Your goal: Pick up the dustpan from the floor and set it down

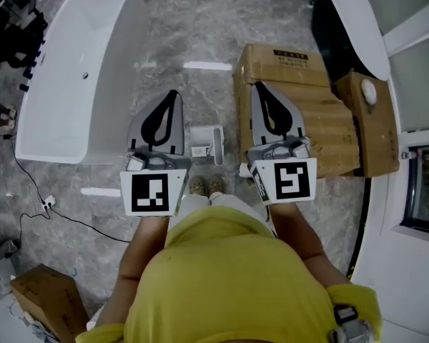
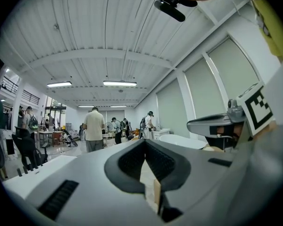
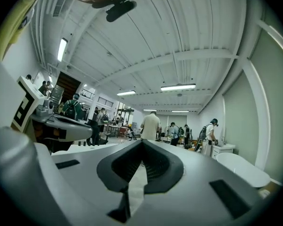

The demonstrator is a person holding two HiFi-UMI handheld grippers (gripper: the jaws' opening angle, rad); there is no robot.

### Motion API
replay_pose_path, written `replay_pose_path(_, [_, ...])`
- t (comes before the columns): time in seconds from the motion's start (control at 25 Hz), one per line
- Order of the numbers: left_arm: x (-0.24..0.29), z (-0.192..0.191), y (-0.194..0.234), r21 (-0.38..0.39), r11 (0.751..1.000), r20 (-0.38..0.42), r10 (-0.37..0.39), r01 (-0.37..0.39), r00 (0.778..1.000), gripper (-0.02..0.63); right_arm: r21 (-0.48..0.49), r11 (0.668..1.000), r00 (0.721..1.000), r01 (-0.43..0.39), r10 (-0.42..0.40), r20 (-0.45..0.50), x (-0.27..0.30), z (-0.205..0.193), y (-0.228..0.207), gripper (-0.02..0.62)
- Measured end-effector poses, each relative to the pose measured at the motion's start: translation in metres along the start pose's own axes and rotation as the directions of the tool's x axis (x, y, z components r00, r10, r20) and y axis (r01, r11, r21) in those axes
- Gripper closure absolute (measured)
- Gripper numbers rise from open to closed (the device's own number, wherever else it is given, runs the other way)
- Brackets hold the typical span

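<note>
In the head view the white dustpan [image 1: 204,143] stands on the grey marble floor, just ahead of the person's shoes [image 1: 206,185]. It lies below and between both grippers, and neither touches it. My left gripper [image 1: 173,95] is held level to the dustpan's left. Its jaws meet at the tips with nothing in them [image 2: 144,140]. My right gripper [image 1: 260,86] is held level to the dustpan's right, over the edge of a cardboard box, shut and empty [image 3: 142,141]. Both gripper views look out across the room, and the dustpan is not in them.
A white bathtub [image 1: 79,70] stands at the left and flat cardboard boxes [image 1: 307,109] at the right. A dark tub [image 1: 347,31] fills the top right. A carton [image 1: 46,299] and a black cable [image 1: 43,199] lie at the lower left. Several people [image 3: 150,125] stand far off.
</note>
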State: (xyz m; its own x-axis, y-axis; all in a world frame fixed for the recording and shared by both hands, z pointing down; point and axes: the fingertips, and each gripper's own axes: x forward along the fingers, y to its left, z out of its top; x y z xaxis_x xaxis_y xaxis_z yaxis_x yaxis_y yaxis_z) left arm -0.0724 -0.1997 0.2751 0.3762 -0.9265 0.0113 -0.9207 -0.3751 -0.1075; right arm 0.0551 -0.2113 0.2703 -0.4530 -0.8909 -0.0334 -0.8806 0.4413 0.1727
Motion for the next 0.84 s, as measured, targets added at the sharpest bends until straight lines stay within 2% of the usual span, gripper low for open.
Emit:
replay_pose_path(0.28, [0.003,-0.003,0.001,-0.015,1.000,-0.012,-0.001,0.001,1.000,0.606,0.046,0.999,1.000,0.001,0.000,-0.012,-0.002,-0.009,-0.005,0.586])
replay_pose_path(0.84, [0.008,-0.008,-0.001,-0.032,0.999,-0.022,-0.007,0.006,1.000,0.606,0.060,0.998,0.999,0.007,-0.004,-0.035,0.000,-0.019,-0.011,0.586])
